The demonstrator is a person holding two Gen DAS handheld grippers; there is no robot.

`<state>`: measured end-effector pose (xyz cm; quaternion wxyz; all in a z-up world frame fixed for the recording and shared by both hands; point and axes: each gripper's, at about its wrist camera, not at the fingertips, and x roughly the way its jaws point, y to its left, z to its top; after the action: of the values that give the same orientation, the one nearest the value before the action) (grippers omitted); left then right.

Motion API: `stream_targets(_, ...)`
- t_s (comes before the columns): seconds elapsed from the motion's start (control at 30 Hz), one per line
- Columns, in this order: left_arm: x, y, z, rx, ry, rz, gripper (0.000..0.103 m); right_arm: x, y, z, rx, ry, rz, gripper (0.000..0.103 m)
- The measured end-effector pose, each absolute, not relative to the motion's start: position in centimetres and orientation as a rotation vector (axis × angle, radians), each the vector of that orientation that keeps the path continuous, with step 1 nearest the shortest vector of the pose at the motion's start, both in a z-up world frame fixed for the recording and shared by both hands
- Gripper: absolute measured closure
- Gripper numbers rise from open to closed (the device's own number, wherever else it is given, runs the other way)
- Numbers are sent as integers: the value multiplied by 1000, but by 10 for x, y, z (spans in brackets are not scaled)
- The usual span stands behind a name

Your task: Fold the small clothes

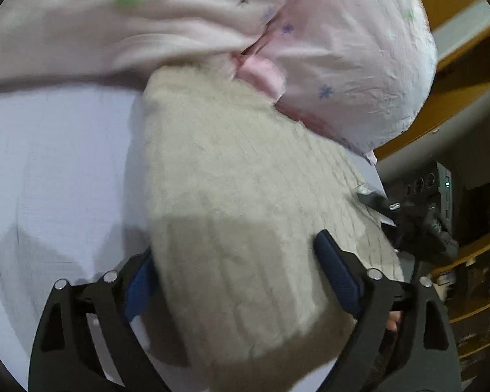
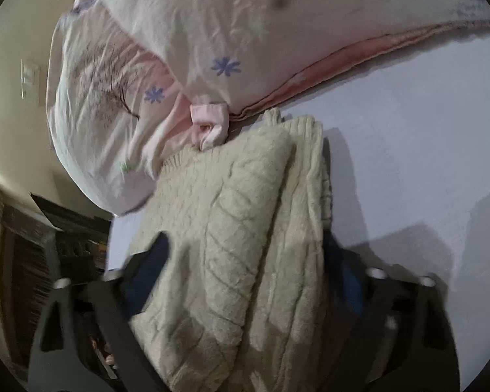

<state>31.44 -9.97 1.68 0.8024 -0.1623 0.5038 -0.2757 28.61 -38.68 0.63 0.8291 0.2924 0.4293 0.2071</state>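
Cream cable-knit fills the near middle of both wrist views: one folded sweater (image 1: 232, 215) (image 2: 245, 245), lying on a white sheet (image 1: 55, 163) (image 2: 408, 170). Its near end is cut off by the bottom edge of each view, and motion blur softens its stitches in the left view. The left gripper (image 1: 238, 271) has its blue-padded fingers (image 1: 338, 281) spread wide on either side of the knit; the left pad is partly hidden behind the fabric. The right gripper (image 2: 245, 261) likewise straddles the sweater with jaws wide apart, its pads dark and blurred. Whether either set of pads is pressing the knit cannot be told. Two pale pink flower-print pillows (image 1: 343, 65) (image 2: 212, 32) lie just beyond the sweater's far end, touching it.
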Motion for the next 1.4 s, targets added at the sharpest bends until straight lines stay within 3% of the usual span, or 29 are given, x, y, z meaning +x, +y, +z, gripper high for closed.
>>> stream_targets(0.07,309,-97,20,-328,1061,-591,39,286,-384,3,662,911,482,61)
stream_targets(0.13,301,-79,28,-357,1052,-623,57,283,-382,6,696,872,537,64)
stream_targets(0.2,290,-55,40,-377,1045,-652,60,279,-371,12,737,833,638,66)
stream_targets(0.33,261,-14,59,-241,974,-542,54,285,-313,17,663,868,755,61)
stream_targets(0.4,261,0,53,-168,986,-431,43,292,-281,13,519,927,672,45)
stream_targets(0.43,260,9,49,-167,994,-384,42,292,-276,15,455,931,598,43)
stream_targets(0.63,220,29,84,-199,811,-347,29,237,-300,63,504,678,588,44)
stream_targets(0.73,210,8,91,-180,771,-403,29,242,-271,53,401,804,561,55)
stream_targets(0.77,208,-2,91,-161,767,-415,28,249,-258,44,361,847,535,80)
stream_targets(0.8,208,-9,91,-143,764,-420,28,251,-253,39,345,856,527,94)
stream_targets(0.97,210,-36,72,-106,803,-450,28,239,-290,48,441,703,396,95)
stream_targets(1.03,212,-44,65,-84,817,-450,28,244,-300,37,432,744,323,95)
stream_targets(1.1,213,-52,59,-40,819,-429,28,248,-296,24,394,801,317,86)
stream_targets(1.2,204,-41,63,-65,810,-425,28,222,-303,43,378,705,270,54)
stream_targets(1.3,188,-14,67,-129,788,-401,28,184,-307,62,385,604,388,50)
stream_targets(1.4,178,5,63,-172,790,-388,28,170,-290,52,336,677,520,46)
